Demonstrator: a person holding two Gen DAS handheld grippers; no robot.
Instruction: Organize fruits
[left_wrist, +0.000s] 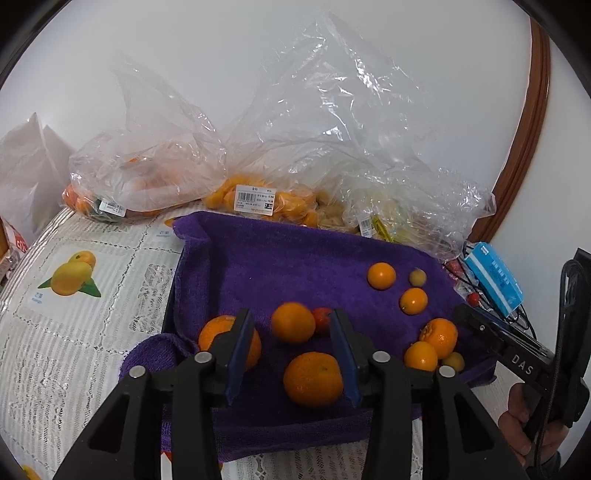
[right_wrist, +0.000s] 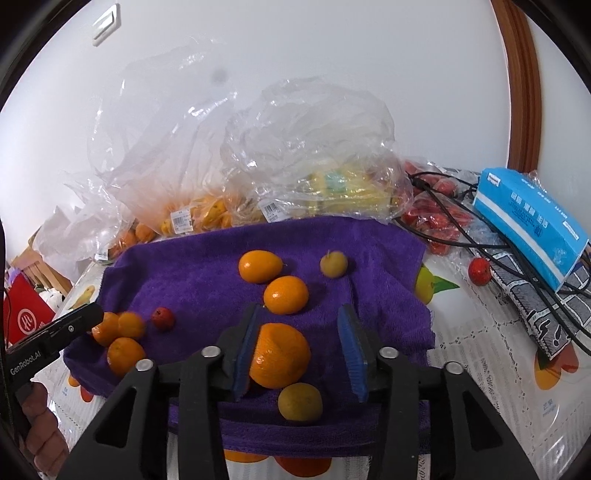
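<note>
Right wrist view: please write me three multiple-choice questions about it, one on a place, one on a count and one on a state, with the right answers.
1. Where is the blue box relative to the purple towel?
A. on it
B. to its left
C. to its right, off the cloth

2. How many small red fruits lie on the towel?
A. one
B. none
C. four

3. How is the right tool?
A. shut and empty
B. open, with an orange between its fingers
C. clamped on the box

Answers:
1. C: the box sits beyond the towel's right edge.
2. A: only one red fruit lies on the cloth; a second red fruit lies off it.
3. B: a clear gap shows between the orange and the right-hand pad.
</note>
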